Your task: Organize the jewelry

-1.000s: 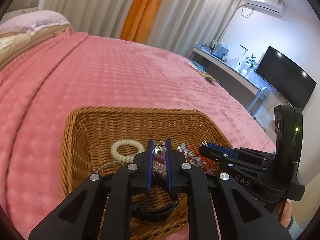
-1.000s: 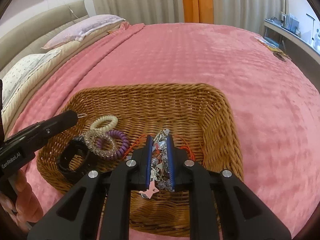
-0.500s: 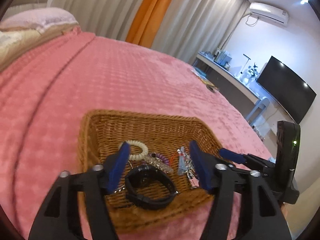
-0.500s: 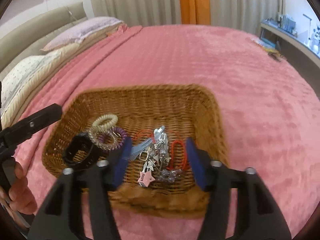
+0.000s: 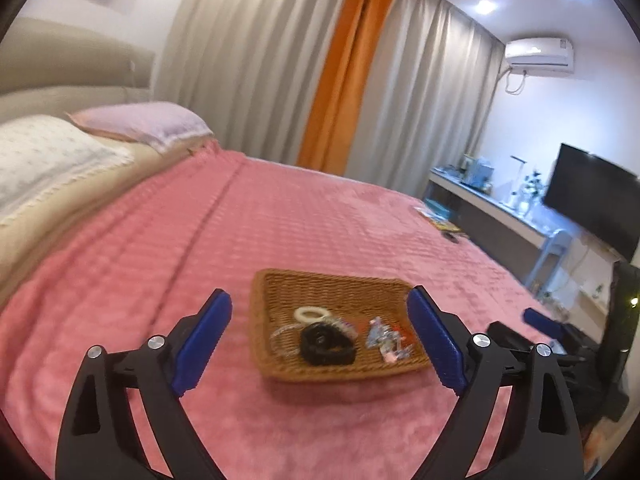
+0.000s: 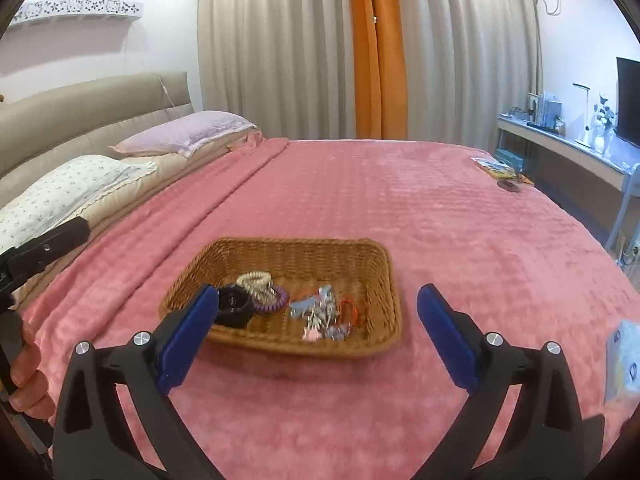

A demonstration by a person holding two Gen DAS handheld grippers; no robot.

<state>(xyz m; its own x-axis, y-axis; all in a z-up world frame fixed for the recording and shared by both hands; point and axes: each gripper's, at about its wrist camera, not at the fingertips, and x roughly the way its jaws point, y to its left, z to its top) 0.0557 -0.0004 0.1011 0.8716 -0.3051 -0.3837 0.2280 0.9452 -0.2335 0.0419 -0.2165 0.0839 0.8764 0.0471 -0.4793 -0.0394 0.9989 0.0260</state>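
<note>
A wicker basket [image 5: 280,280] [image 6: 300,246] sits on the pink bedspread. Inside lie a black watch [image 5: 326,346] [image 6: 234,306], a cream coil hair tie [image 5: 311,313] [image 6: 254,279], a purple coil hair tie [image 6: 272,300], a clear coil bracelet [image 5: 282,338] and a tangle of silver and red trinkets [image 5: 386,340] [image 6: 326,312]. My left gripper [image 5: 320,336] is open and empty, held back above the bed in front of the basket. My right gripper [image 6: 318,328] is open and empty, also back from the basket.
Pillows [image 6: 72,188] and a headboard are at the left. Booklets and a small dark item [image 6: 500,170] lie at the bed's far right edge. A desk with a TV [image 5: 592,204] stands at the right. A pale card [image 6: 622,360] lies near my right gripper.
Both grippers opened, let go of the jewelry in the basket, and pulled up and back; the basket now looks smaller and farther away.
</note>
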